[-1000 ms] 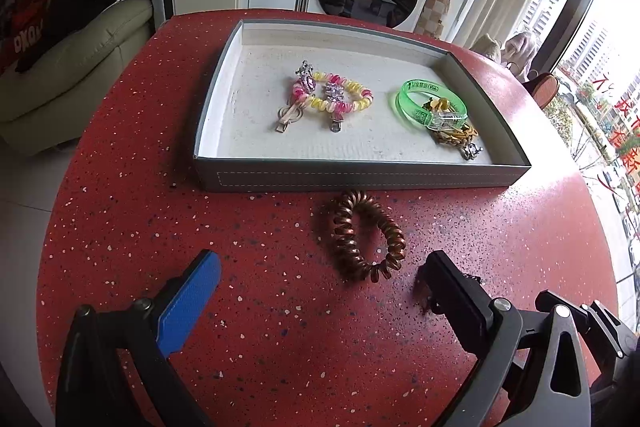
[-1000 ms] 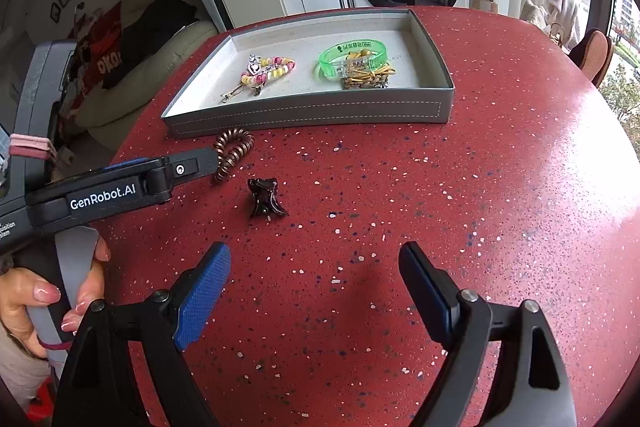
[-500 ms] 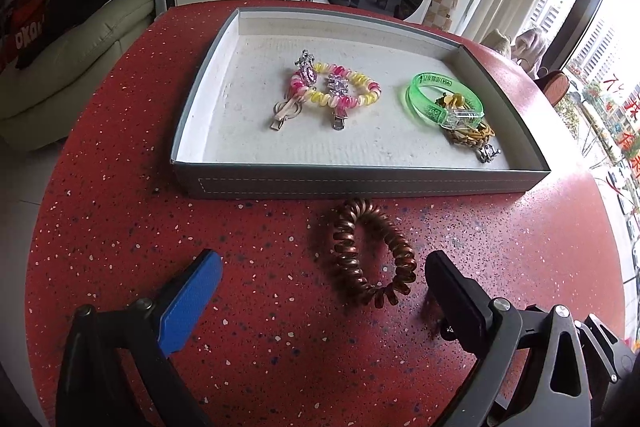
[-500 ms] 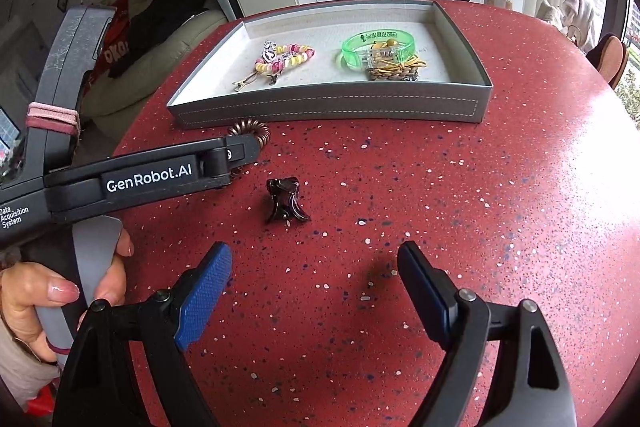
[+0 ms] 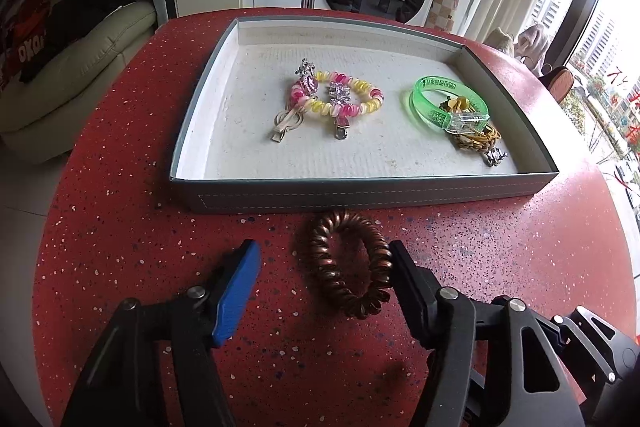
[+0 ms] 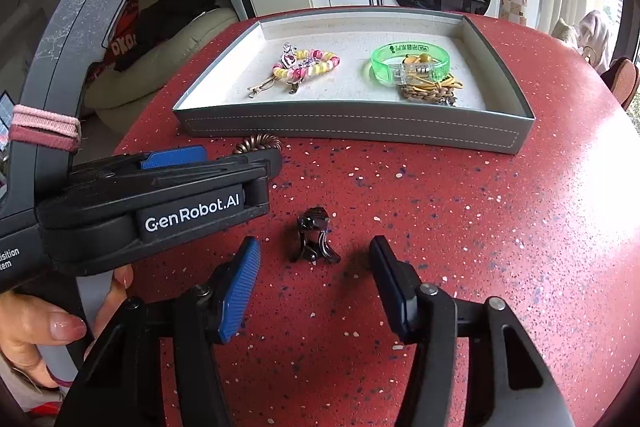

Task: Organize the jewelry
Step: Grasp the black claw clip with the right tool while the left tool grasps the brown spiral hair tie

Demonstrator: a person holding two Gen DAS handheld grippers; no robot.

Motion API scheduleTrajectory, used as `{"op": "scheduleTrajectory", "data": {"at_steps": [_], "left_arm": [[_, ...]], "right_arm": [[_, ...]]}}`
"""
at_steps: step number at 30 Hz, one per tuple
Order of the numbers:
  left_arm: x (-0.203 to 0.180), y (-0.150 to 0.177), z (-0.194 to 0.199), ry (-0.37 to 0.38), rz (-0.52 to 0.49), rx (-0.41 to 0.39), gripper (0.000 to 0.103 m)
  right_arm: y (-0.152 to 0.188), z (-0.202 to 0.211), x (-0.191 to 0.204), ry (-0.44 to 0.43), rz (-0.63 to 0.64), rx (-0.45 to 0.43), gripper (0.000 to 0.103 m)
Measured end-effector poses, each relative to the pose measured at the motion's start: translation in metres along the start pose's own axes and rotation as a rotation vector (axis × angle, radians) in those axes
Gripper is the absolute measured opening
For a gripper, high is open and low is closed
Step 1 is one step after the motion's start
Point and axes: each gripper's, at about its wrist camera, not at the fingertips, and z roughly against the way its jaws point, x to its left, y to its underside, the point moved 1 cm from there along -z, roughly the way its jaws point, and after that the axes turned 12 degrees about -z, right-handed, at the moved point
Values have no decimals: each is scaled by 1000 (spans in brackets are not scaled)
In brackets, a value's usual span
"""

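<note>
Red speckled tabletop [image 5: 120,227]: left tongs [image 5: 324,267] are closing around the brown spiral hair tie [image 5: 348,263], right tongs [image 6: 316,267] around the dark claw clip [image 6: 314,241]; neither pinched yet. Squeeze squarely, then lift toward the grey tray [image 5: 360,189].

A brown coiled spiral hair tie [image 5: 349,264] lies flat on the red speckled tabletop [image 5: 120,227], just in front of the shallow grey tray [image 5: 360,189]. A small dark claw hair clip [image 6: 314,241] rests on the tabletop nearer, apart from it.

Inside the tray lie a pink-and-yellow coiled bracelet [image 5: 340,99] with metal clips and a translucent green bangle [image 5: 444,101] over braided gold pieces.
</note>
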Motion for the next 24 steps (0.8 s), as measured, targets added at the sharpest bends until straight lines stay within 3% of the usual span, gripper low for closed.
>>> {"op": "scheduleTrajectory", "data": {"at_steps": [7, 10, 12, 13, 18, 24], "left_arm": [[3, 2, 2, -7, 0, -8, 66], [5, 2, 2, -6, 4, -9, 65], [4, 2, 2, -5, 2, -9, 63], [3, 2, 3, -9, -2, -9, 56], [4, 2, 3, -5, -2, -10, 55], [3, 5, 5, 9, -11, -13, 42]], "right_arm": [[-3, -6, 9, 13, 17, -11, 32], [-3, -6, 8, 17, 12, -9, 19], [-3, -6, 7, 20, 3, -10, 19], [-4, -5, 6, 23, 0, -14, 19], [-7, 3, 1, 17, -22, -34, 19], [-10, 13, -9, -1, -63, -35, 19]]}}
